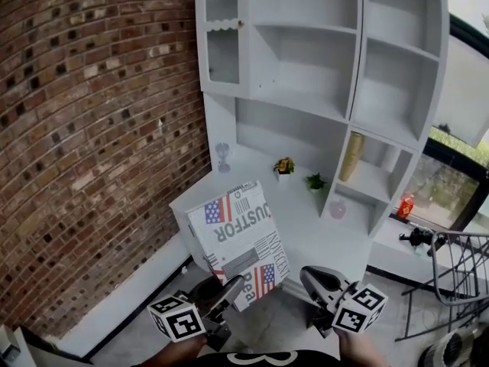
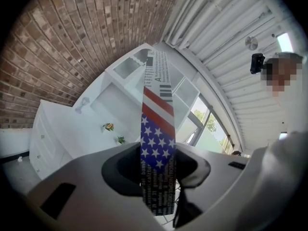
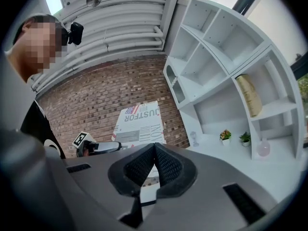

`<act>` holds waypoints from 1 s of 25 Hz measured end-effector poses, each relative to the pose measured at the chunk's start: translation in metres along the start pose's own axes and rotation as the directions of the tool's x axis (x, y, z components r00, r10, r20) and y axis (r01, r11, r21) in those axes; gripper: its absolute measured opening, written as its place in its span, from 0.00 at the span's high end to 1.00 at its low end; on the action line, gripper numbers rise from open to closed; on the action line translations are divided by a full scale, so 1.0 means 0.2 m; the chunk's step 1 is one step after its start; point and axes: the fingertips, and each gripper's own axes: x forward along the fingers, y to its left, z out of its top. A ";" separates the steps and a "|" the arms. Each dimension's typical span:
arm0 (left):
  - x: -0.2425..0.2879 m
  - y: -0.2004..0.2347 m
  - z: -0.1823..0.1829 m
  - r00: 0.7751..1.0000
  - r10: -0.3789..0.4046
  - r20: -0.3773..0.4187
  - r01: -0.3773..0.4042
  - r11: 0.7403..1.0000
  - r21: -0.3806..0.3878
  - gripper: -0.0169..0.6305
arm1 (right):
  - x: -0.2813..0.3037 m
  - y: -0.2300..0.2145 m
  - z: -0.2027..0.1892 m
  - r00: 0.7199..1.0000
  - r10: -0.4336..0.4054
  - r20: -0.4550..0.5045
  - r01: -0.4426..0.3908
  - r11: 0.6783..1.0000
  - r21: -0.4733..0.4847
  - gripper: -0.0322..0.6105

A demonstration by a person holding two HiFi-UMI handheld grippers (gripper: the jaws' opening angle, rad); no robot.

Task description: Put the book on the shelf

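Note:
The book (image 1: 237, 239), a large thin one with US flags and bold print on its cover, hangs tilted in front of the white shelf unit (image 1: 321, 75). My left gripper (image 1: 224, 290) is shut on the book's lower edge. In the left gripper view the book (image 2: 158, 129) stands edge-on between the jaws of the left gripper (image 2: 158, 177). My right gripper (image 1: 312, 275) hovers to the right of the book, apart from it. Seen from its own camera, the right gripper (image 3: 154, 155) has its pads together with nothing held, and the book (image 3: 139, 126) is off to the left.
A brick wall (image 1: 92, 128) rises on the left. On the shelf unit's counter (image 1: 306, 228) stand a glass goblet (image 1: 222, 157), two small potted plants (image 1: 284, 165), a tan vase (image 1: 352, 157) and a pink round thing (image 1: 337, 209). A black metal rack (image 1: 458, 274) stands at right.

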 end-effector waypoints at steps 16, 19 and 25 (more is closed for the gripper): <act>0.47 0.49 0.31 0.996 -0.082 -0.047 0.084 0.996 0.042 0.75 | 0.44 -0.40 0.16 0.992 -0.123 0.015 0.124 0.991 -0.060 0.93; 0.58 0.51 0.35 0.996 -0.084 -0.042 0.086 0.994 0.060 0.75 | 0.45 -0.48 0.23 0.991 -0.134 0.024 0.135 0.988 -0.075 0.93; 0.81 0.53 0.45 0.996 -0.084 -0.040 0.087 0.991 0.103 0.75 | 0.48 -0.70 0.34 0.989 -0.133 0.071 0.136 0.989 -0.050 0.93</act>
